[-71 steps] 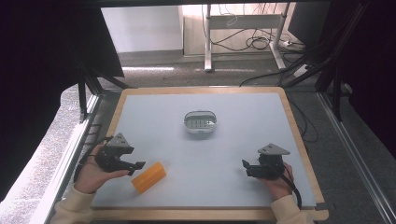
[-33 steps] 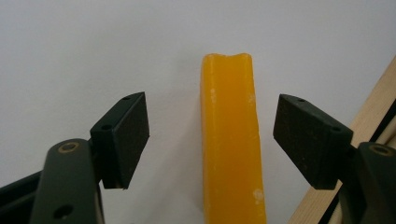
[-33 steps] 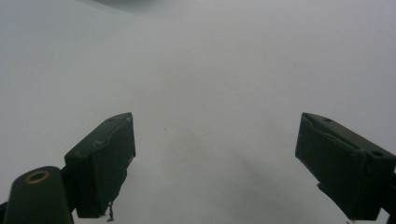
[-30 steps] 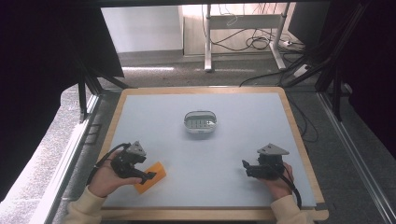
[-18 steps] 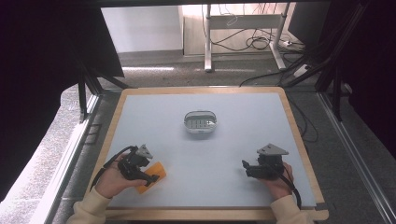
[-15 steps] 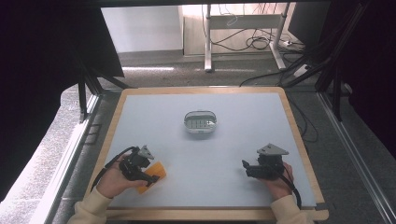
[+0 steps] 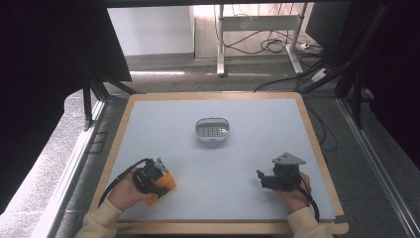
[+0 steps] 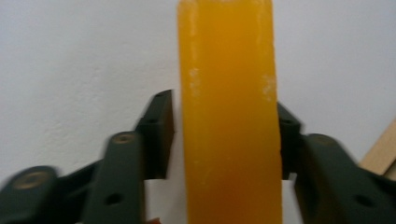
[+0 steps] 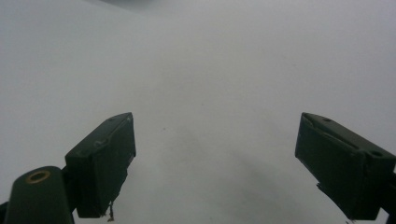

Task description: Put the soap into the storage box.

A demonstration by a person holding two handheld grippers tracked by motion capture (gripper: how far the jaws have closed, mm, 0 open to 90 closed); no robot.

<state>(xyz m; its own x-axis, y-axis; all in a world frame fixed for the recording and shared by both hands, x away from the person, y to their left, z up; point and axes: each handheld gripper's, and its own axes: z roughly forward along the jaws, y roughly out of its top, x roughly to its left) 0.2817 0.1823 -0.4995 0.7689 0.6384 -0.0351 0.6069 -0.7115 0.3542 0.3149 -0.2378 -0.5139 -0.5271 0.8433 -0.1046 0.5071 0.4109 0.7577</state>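
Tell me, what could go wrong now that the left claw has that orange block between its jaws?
The left gripper has just been closing on the orange block. The jaws sit low on the long block, so much of it sticks out past them; it might tilt or slip when lifted. The block lies near the table's wooden edge, so a slip could send it off. The small grey basket is some way off, which leaves a long carry if it is headed there.

Left gripper [image 7: 154, 182] has moved from the table's left edge onto the orange block [image 8: 229, 112]. Its jaws have just been closing, with the block now between them and turned from its first lie.
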